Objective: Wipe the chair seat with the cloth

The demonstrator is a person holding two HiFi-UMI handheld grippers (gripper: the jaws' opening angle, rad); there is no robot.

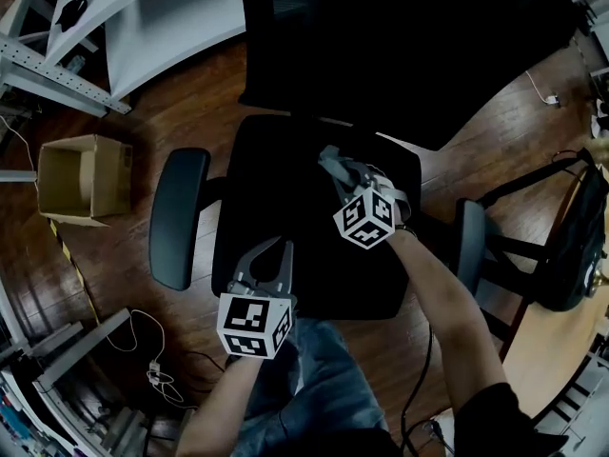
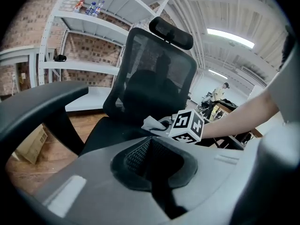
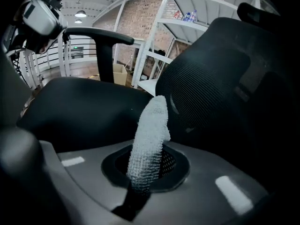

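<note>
The right gripper [image 3: 143,179] is pinching a white cloth [image 3: 149,135] with a nubby waffle weave. It's bunched into a fat tube that pokes out over the back half of the padded black chair seat [image 1: 285,174], close to the mesh backrest [image 3: 206,83]. The left gripper [image 2: 151,159] hangs at the seat's front edge, its jaws pressed together on nothing, and a smooth curved armrest [image 1: 179,217] sits off the seat's left side.

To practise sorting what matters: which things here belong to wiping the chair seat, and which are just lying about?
Job: cloth, right gripper holding it, chair seat.
Lying about: cardboard box, black bag, floor cables.
</note>
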